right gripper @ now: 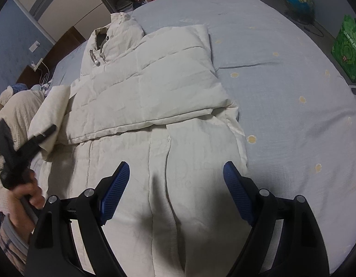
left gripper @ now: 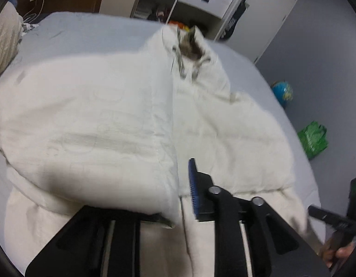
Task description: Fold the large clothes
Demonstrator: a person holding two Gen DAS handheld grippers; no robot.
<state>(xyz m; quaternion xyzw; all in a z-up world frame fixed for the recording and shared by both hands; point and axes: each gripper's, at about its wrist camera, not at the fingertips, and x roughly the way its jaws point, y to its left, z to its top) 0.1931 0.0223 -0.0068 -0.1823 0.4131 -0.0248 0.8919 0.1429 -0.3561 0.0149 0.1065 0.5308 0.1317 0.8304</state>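
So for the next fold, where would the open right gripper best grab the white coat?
Probably the coat's bottom hem, the part nearest the right gripper. It lies flat and unfolded on the bed, directly below the open jaws, so coming straight down and pinching that edge looks easiest.

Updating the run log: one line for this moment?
coat: on bed, part folded | left gripper: at sleeve, grip unclear | right gripper: open

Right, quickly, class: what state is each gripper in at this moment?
Left gripper: slightly open; a fold of the jacket covers one finger, not pinched.
Right gripper: wide open, holding nothing.
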